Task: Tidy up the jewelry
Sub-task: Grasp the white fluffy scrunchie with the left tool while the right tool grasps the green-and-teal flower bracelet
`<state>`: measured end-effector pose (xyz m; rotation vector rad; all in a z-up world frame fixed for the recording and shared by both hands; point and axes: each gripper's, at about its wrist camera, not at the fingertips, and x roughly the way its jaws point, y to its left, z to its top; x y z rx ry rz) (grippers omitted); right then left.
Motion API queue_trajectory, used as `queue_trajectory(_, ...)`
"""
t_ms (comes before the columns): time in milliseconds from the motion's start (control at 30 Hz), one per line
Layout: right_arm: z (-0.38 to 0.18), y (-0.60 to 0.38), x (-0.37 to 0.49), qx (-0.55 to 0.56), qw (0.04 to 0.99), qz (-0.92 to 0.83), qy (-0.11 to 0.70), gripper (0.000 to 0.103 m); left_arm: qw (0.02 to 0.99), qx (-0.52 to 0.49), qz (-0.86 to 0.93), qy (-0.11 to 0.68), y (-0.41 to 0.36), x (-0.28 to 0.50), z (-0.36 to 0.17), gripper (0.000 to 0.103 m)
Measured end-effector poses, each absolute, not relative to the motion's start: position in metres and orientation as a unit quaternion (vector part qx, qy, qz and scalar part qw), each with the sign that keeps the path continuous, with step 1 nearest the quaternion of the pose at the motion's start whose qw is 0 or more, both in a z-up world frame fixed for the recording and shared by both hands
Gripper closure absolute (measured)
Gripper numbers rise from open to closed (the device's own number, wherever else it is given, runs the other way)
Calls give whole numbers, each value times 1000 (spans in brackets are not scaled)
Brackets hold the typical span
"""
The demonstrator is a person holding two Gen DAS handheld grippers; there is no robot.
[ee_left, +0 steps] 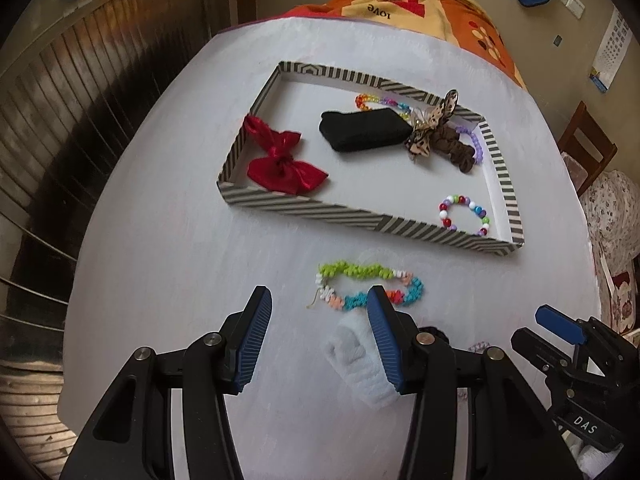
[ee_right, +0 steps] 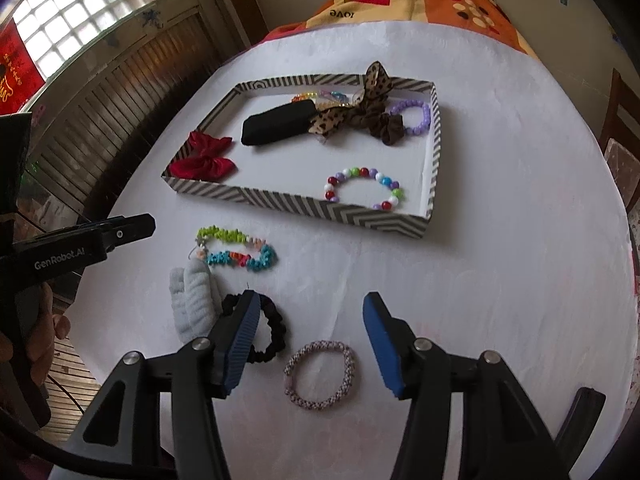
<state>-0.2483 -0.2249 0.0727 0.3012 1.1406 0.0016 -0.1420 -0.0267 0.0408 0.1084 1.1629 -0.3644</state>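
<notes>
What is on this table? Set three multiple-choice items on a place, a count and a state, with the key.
1. Where does the red bow lie?
A. In the striped tray
B. On the bare table
C. Between gripper fingers

2. How many pieces lie on the table outside the tray?
A. Two
B. Four
C. Six

3. How is the right hand-held gripper?
A. Shut on the bow
B. Shut on the tray's rim
C. Open, empty

Key:
1 A, it sits in the tray's corner.
2 B, bright bead bracelet, pink braided bracelet, black scrunchie, white fluffy piece.
3 C, its fingers stand apart, gripping nothing.
</notes>
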Motion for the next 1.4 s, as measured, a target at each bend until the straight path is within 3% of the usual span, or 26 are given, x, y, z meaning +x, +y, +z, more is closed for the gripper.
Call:
queue_trajectory(967, 41, -220, -229, 140, 809, 19, 571, 45, 728, -69, -195, 654, -14, -150, -26, 72)
queue_trajectory(1033, 40, -217, -223, 136, 809, 24, 571, 45, 724, -82, -203, 654, -12, -148, -28, 83)
queue_trajectory(1067, 39, -214, -218, 131, 810, 30, 570, 45, 725, -81, -211, 651, -12, -148, -27, 97)
queue_trajectory(1100, 39, -211, -214, 127, 812, 34, 569, 45, 728, -76, -214, 646, -13, -149, -25, 103)
queue_trajectory(1167, 38, -203, -203, 116, 816, 47, 564, 46, 741, -58, -209, 636, -13, -149, -19, 103)
queue_trajectory(1400, 20, -173, -164, 68, 816, 79, 568, 64, 744, -48, -211, 632, 4, -145, -9, 103)
